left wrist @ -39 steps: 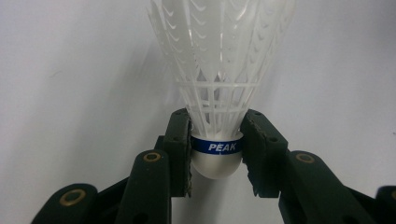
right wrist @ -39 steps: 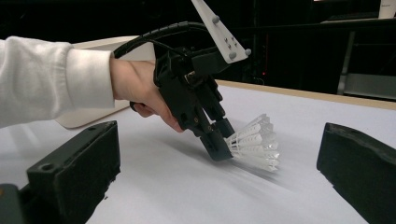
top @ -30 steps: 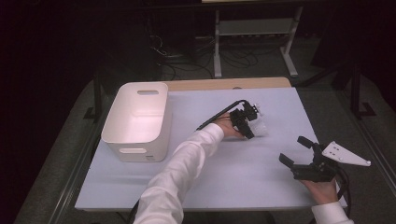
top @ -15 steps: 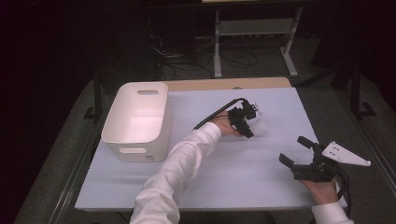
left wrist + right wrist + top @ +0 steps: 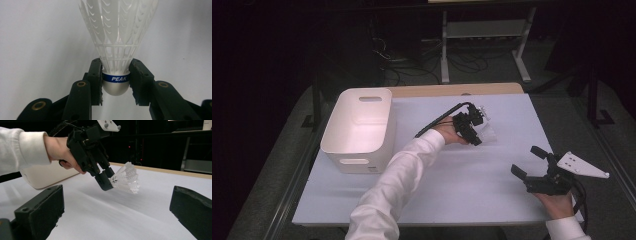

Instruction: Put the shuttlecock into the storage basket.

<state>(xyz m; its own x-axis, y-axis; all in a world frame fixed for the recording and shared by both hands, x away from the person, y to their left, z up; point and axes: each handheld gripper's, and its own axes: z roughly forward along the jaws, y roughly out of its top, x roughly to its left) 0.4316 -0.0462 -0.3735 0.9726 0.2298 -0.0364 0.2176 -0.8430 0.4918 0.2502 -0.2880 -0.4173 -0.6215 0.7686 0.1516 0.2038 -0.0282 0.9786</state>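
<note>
A white plastic shuttlecock (image 5: 117, 37) with a blue band marked PEAK has its rounded cork base between the jaws of my left gripper (image 5: 115, 72), which is shut on it. The skirt points away from the gripper. In the high view the left gripper (image 5: 474, 139) holds the shuttlecock (image 5: 486, 132) at the middle of the table, right of the bin. From the right gripper view the shuttlecock (image 5: 126, 180) hangs just above the sheet, tilted down. My right gripper (image 5: 528, 161) stands open and empty near the table's front right.
A white bin (image 5: 354, 160) with handle slots stands at the table's left and looks empty. A pale sheet (image 5: 462, 200) covers the tabletop. Behind the table are a metal rack's legs (image 5: 444, 55) and cables on the floor.
The left gripper with the shuttlecock has shifted slightly to the left. The right gripper has stayed still.
</note>
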